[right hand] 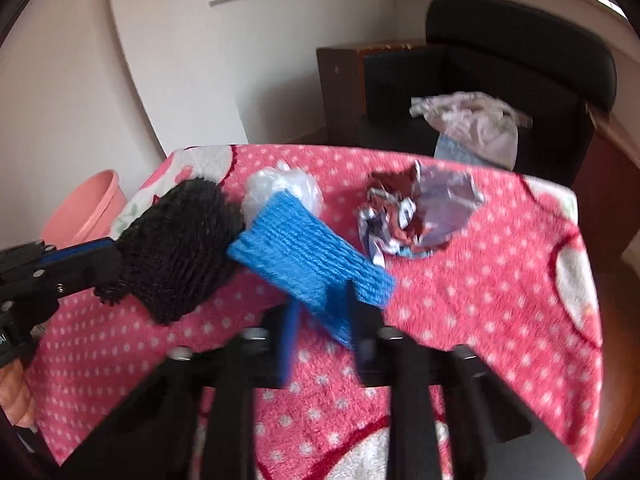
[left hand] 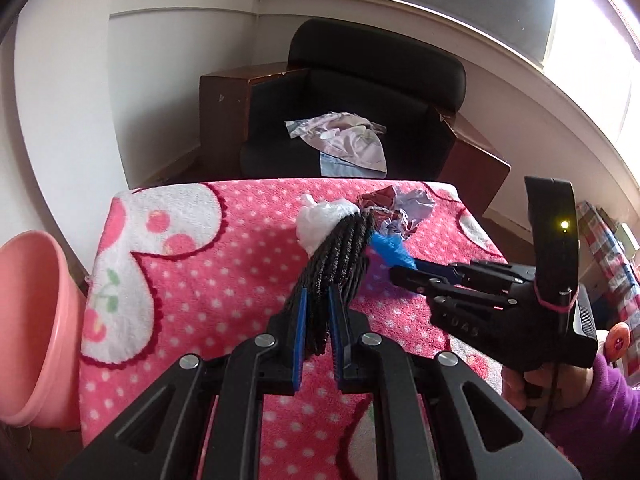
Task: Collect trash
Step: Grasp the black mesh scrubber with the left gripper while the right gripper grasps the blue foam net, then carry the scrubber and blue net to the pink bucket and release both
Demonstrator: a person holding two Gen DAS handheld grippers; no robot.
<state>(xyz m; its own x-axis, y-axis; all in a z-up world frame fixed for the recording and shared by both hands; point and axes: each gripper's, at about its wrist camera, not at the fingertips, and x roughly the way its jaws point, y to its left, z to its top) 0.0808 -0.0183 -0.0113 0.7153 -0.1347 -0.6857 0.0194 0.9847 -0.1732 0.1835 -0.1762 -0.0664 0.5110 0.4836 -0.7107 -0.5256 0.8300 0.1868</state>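
My left gripper (left hand: pixel 318 320) is shut on a black woven pad (left hand: pixel 340 256), held on edge over the pink blanket; the pad also shows in the right wrist view (right hand: pixel 176 248). My right gripper (right hand: pixel 324 320) is shut on a blue woven pad (right hand: pixel 308 252), tilted beside the black one; it also shows in the left wrist view (left hand: pixel 390 250). A crumpled white plastic bag (left hand: pixel 320 220) (right hand: pixel 280 188) lies just behind both pads. A crumpled red and silver wrapper (left hand: pixel 396 212) (right hand: pixel 416 216) lies to the right of them.
A pink dotted blanket (left hand: pixel 200 280) covers the table. A pink basin (left hand: pixel 28 320) (right hand: pixel 84 208) stands off the table's left edge. A black armchair (left hand: pixel 360 92) with clothes (left hand: pixel 344 136) on it stands behind the table. Walls close the left and back.
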